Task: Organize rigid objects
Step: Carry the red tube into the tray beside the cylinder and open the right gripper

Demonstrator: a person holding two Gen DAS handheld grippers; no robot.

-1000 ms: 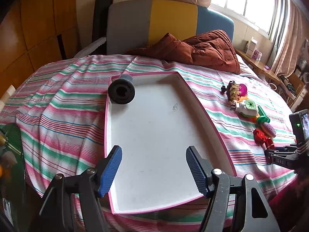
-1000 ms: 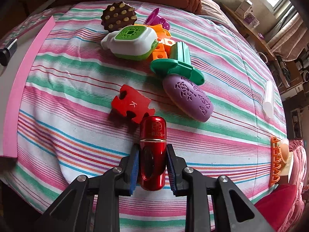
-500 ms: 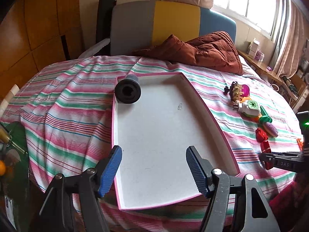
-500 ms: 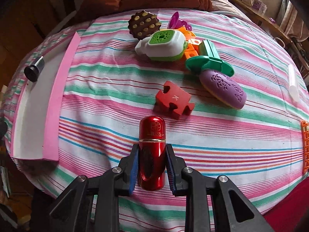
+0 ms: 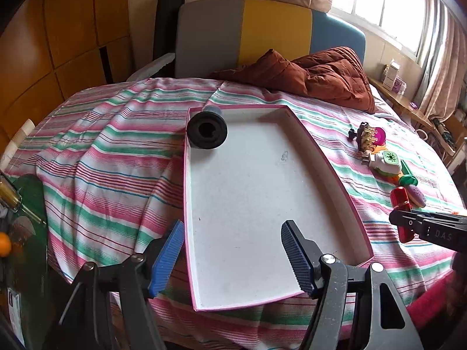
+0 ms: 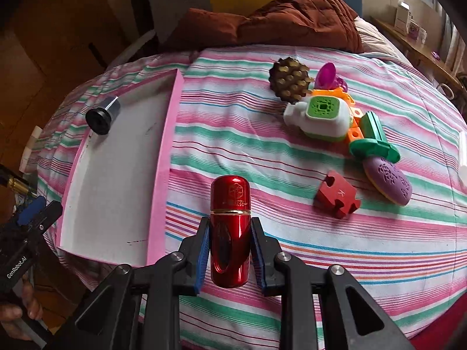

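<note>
My right gripper point(image 6: 230, 250) is shut on a shiny red metal canister point(image 6: 230, 227), held above the striped bedspread just right of the pink-rimmed white tray point(image 6: 172, 151). The canister point(image 5: 402, 204) and the right gripper point(image 5: 408, 221) also show at the right edge of the left wrist view. A black cylinder point(image 5: 207, 130) lies in the tray's far left corner point(image 5: 315, 151). My left gripper point(image 5: 233, 248) hangs open over the tray's near end, nothing between its blue pads. A red puzzle block point(image 6: 337, 197) and a purple oval toy point(image 6: 389, 180) lie on the bedspread.
More toys cluster on the bed to the right: a brown spiked brush point(image 6: 290, 80), a white-and-green box point(image 6: 321, 116), a green handle point(image 6: 373, 140), a magenta cup point(image 6: 329, 73). A brown quilt point(image 5: 321, 78) lies by the headboard. A person's hand point(image 6: 17, 315) holds the left gripper.
The right gripper has lifted the red canister and carried it left toward the tray, tilting up so the tray comes into its view. The left gripper has barely moved.
</note>
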